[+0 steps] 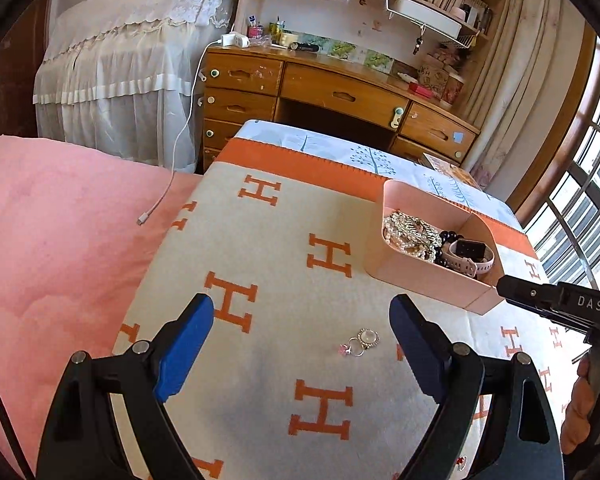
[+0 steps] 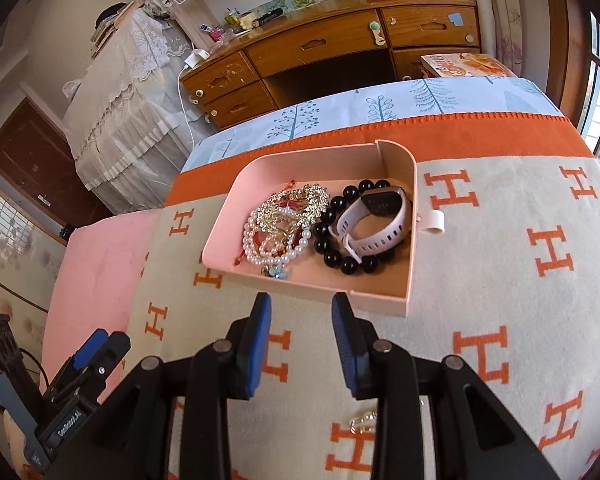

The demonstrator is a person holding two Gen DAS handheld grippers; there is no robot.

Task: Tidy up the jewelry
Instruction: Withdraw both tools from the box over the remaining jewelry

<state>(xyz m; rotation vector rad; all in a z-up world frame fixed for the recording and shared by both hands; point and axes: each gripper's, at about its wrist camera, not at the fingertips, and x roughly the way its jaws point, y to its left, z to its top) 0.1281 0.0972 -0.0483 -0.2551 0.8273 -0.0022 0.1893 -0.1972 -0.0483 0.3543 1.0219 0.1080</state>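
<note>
Two small rings (image 1: 360, 342), one with a pale round stone and one with a pink stone, lie on the H-patterned blanket (image 1: 268, 240). My left gripper (image 1: 302, 302) hangs over them, wide open, and the rings sit just inside its right finger. A pink tray (image 1: 420, 280) behind holds pearl bracelets (image 2: 276, 236), a black bead bracelet (image 2: 340, 248) and a white-strapped watch (image 2: 376, 220). My right gripper (image 2: 300, 304) hovers in front of the tray's (image 2: 228, 216) near wall, jaws narrowly apart with nothing between them. The rings (image 2: 362, 420) show beneath it.
A wooden desk (image 1: 340, 88) with drawers stands beyond the blanket. A pink quilt (image 1: 52, 240) with a white charging cable (image 1: 160, 200) lies to the left. A window (image 1: 592, 184) is on the right. The other gripper (image 1: 540, 300) shows at the right edge.
</note>
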